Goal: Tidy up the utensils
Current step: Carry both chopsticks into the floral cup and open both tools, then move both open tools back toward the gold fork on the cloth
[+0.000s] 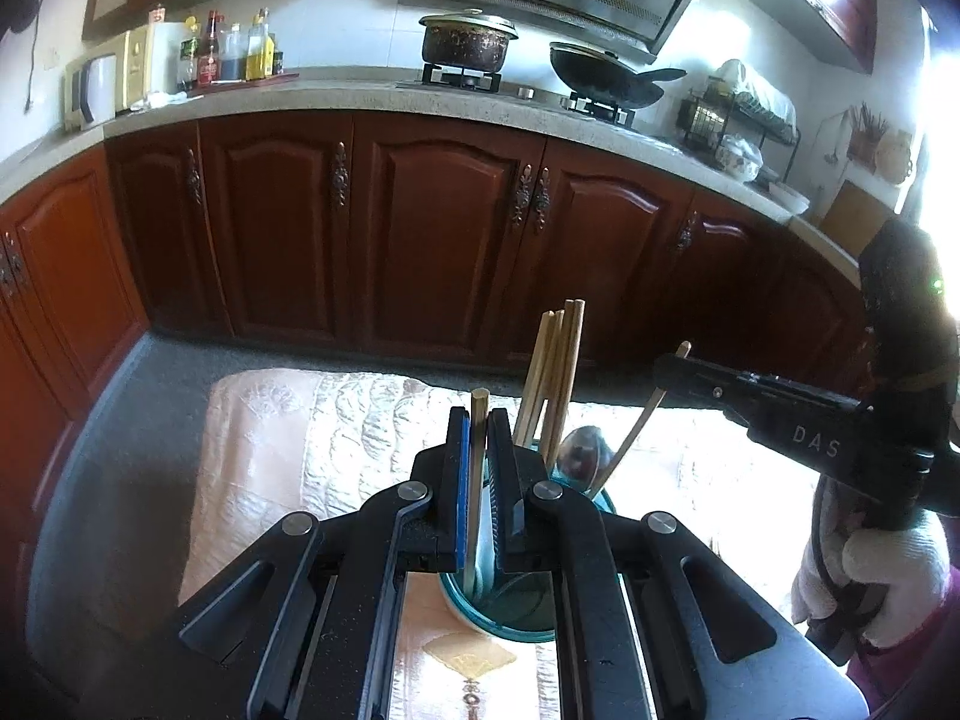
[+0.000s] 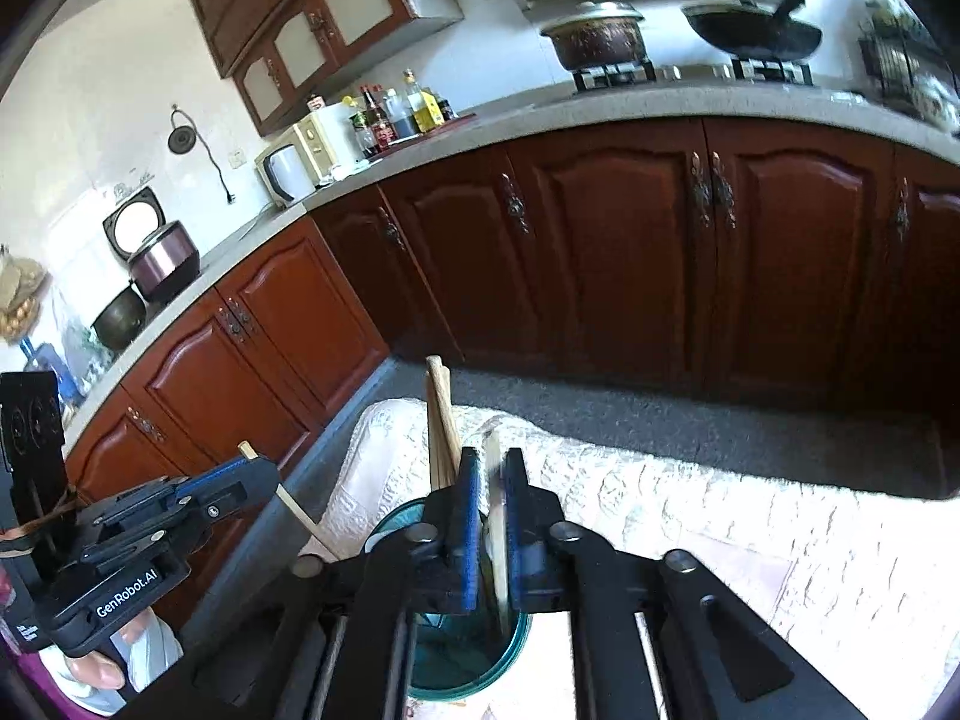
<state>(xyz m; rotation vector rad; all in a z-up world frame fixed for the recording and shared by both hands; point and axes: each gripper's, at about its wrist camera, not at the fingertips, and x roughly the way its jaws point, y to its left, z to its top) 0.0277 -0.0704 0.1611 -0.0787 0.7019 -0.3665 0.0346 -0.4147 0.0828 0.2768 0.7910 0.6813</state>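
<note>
Your left hand-held gripper (image 1: 478, 450) and right hand-held gripper (image 2: 487, 501) each pinch one chopstick (image 1: 477, 480) over the teal cup (image 1: 510, 612); more chopsticks (image 1: 555, 372) crowd its far side.

Teal cup (image 1: 510, 606), tan chopsticks (image 1: 555, 372), reddish-brown cabinets (image 1: 444, 240)

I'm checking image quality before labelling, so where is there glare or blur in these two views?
Left wrist view: sunlight washes out the tablecloth right of the cup, and the window edge is blown white; the chopstick in the left claw looks sharp. Right wrist view: the chopstick in the right claw is smeared by blur.
</note>
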